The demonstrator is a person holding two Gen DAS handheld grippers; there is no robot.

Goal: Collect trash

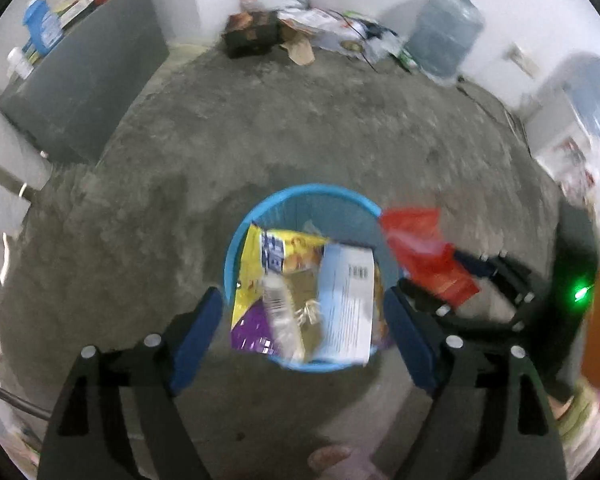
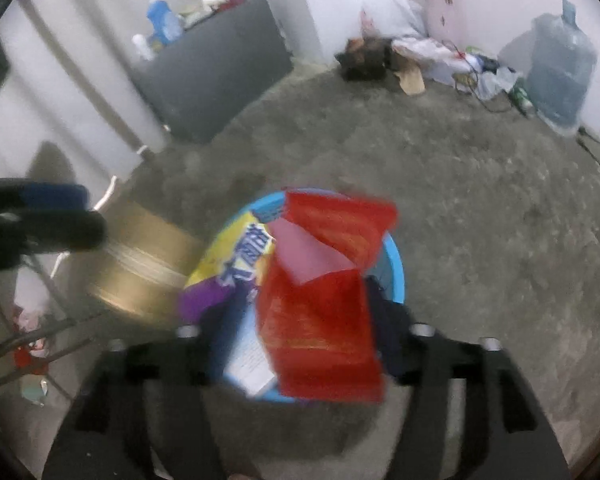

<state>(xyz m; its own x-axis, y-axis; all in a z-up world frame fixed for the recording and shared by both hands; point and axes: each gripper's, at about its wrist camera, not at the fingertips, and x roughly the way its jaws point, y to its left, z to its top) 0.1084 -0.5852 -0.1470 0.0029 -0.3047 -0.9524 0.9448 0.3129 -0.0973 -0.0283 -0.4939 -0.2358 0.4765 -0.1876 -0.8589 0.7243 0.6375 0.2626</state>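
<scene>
Bin [image 1: 236, 240], blue, round, on concrete floor [image 1: 300, 128]; holds yellow-purple snack bag [image 1: 256, 280], white printed sheet [image 1: 348, 300], clear plastic bottle [image 1: 280, 316]. Left gripper [image 1: 302, 316] above bin, jaws wide apart, gripping nothing. Right gripper [image 2: 300, 344], jaws apart; red plastic wrapper [image 2: 324, 300] between them over bin, blurred, contact unclear.

Left gripper [image 1: 302, 312] points down over a blue bin [image 1: 236, 248] on the concrete floor [image 1: 300, 128], jaws wide apart, nothing pressed between the pads. The bin holds a yellow-purple packet [image 1: 256, 280], a white printed sheet [image 1: 348, 300] and a blurred clear bottle [image 1: 280, 316]. A red wrapper [image 1: 424, 252] is at the bin's right rim, beside the right gripper [image 1: 452, 280].
</scene>
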